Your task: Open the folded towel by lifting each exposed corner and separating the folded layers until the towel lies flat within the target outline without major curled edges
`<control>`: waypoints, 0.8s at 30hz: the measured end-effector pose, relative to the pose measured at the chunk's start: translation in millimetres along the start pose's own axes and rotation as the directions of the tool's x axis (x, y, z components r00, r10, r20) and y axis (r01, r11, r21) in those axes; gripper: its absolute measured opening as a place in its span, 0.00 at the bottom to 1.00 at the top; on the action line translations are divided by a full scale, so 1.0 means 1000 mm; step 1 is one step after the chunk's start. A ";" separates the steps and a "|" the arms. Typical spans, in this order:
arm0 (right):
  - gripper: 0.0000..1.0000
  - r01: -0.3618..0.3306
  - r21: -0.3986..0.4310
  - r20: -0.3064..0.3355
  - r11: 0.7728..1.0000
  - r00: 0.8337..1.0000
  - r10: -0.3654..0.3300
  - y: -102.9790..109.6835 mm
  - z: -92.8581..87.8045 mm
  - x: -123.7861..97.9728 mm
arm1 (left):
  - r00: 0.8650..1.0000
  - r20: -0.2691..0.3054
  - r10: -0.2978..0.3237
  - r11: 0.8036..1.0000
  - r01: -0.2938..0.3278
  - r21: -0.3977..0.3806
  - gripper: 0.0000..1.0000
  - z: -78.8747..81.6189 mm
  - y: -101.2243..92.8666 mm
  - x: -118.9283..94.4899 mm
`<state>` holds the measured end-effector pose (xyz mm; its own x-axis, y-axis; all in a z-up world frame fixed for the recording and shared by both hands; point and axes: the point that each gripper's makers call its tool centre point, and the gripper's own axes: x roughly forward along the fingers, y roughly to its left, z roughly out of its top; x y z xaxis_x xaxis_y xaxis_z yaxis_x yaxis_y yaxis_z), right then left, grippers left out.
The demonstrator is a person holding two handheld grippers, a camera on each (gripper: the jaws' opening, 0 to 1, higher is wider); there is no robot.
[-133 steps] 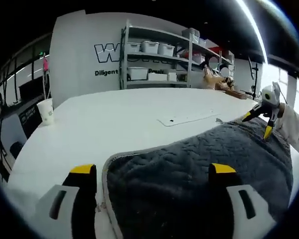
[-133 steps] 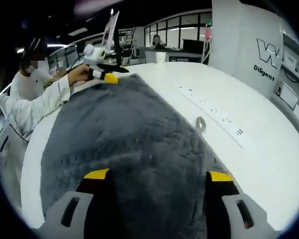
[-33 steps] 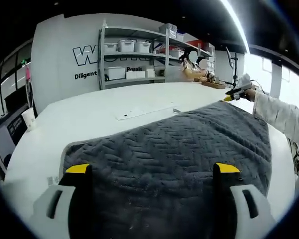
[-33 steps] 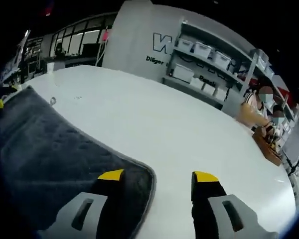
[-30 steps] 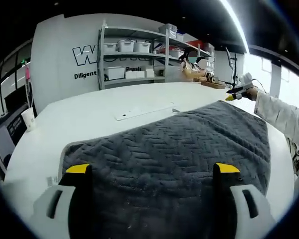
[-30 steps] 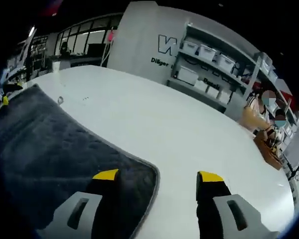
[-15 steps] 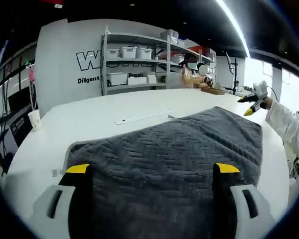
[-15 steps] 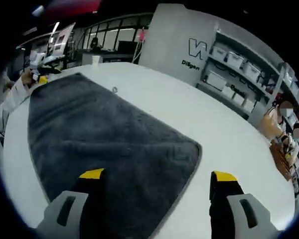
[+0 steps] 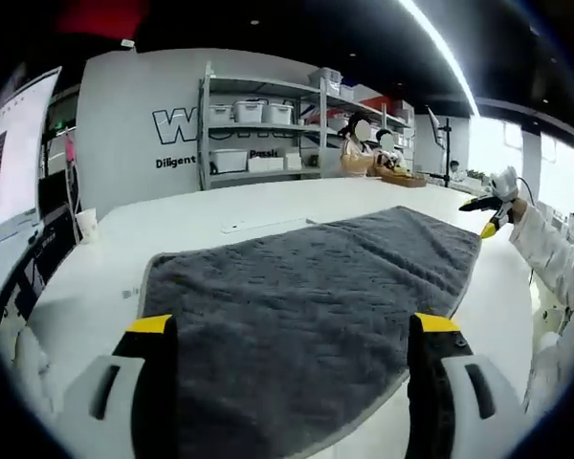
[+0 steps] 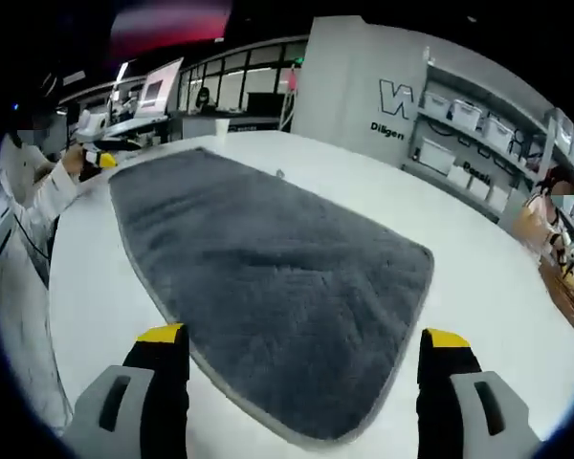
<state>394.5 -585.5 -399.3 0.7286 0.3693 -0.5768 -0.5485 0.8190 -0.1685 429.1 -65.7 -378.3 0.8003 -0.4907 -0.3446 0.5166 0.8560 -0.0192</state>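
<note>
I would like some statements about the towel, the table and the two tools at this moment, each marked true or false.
1. The grey towel lies spread open on the white table. True.
2. The right tool is clamped on a towel corner. False: its jaws stand apart, holding nothing.
3. The left tool is open. True.
4. The towel is bright red. False: it is dark grey.
5. A shelf with white bins stands behind the table. True.

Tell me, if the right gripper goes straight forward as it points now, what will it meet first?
Most likely the grey towel, spread flat on the white table just ahead of its open jaws; depth is unclear.
</note>
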 end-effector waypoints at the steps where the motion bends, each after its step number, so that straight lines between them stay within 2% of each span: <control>1: 0.99 0.011 0.012 0.008 1.000 1.000 -0.011 -0.001 -0.002 -0.004 | 1.000 0.000 0.009 1.000 -0.009 -0.010 0.99 -0.004 0.001 -0.005; 3: 0.99 0.006 0.075 0.065 0.997 0.998 -0.011 0.003 -0.001 -0.011 | 0.999 -0.016 0.045 0.998 -0.046 -0.047 0.97 -0.015 0.006 -0.015; 4: 0.99 0.005 0.090 0.070 0.996 0.997 -0.011 0.003 -0.002 -0.013 | 0.998 -0.021 0.062 0.996 -0.064 -0.063 0.96 -0.020 0.009 -0.019; 5: 0.99 0.013 0.128 0.068 0.992 0.997 -0.022 0.002 -0.007 -0.016 | 0.997 -0.033 0.076 0.995 -0.078 -0.064 0.94 -0.027 0.012 -0.023; 7: 0.96 0.042 0.124 0.039 0.991 0.998 -0.047 -0.002 -0.019 -0.022 | 0.993 -0.047 0.110 0.991 -0.113 -0.074 0.93 -0.037 0.016 -0.031; 9: 0.89 0.081 0.108 0.011 0.991 0.997 -0.083 -0.006 -0.029 -0.027 | 0.990 -0.053 0.134 0.988 -0.137 -0.071 0.92 -0.042 0.018 -0.036; 11: 0.84 0.095 0.147 0.017 0.985 0.995 -0.098 -0.008 -0.033 -0.031 | 0.983 -0.052 0.177 0.980 -0.181 -0.082 0.88 -0.045 0.024 -0.044; 12: 0.82 0.102 0.194 0.038 0.976 0.993 -0.111 -0.010 -0.033 -0.032 | 0.980 -0.052 0.193 0.977 -0.197 -0.085 0.87 -0.046 0.027 -0.047; 15: 0.73 0.158 0.229 0.021 0.961 0.986 -0.167 -0.020 -0.041 -0.033 | 0.962 -0.031 0.271 0.957 -0.272 -0.101 0.80 -0.044 0.039 -0.056; 17: 0.67 0.187 0.243 0.003 0.952 0.981 -0.193 -0.025 -0.047 -0.033 | 0.948 -0.038 0.315 0.940 -0.317 -0.126 0.78 -0.047 0.048 -0.060; 19: 0.62 0.195 0.263 0.011 0.945 0.979 -0.204 -0.026 -0.049 -0.030 | 0.939 -0.056 0.339 0.930 -0.343 -0.128 0.77 -0.052 0.052 -0.061; 22: 0.57 0.198 0.283 0.014 0.938 0.977 -0.211 -0.024 -0.052 -0.026 | 0.935 -0.079 0.347 0.927 -0.354 -0.126 0.63 -0.060 0.054 -0.056; 24: 0.56 0.201 0.277 0.012 0.940 0.977 -0.213 -0.024 -0.053 -0.025 | 0.931 -0.091 0.354 0.917 -0.365 -0.160 0.58 -0.064 0.056 -0.054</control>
<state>367.8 -637.6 -423.7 0.8336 0.1920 -0.5179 -0.2555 0.9654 -0.0532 395.3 18.8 -421.1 0.9002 -0.1388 -0.4128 0.1335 0.9902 -0.0418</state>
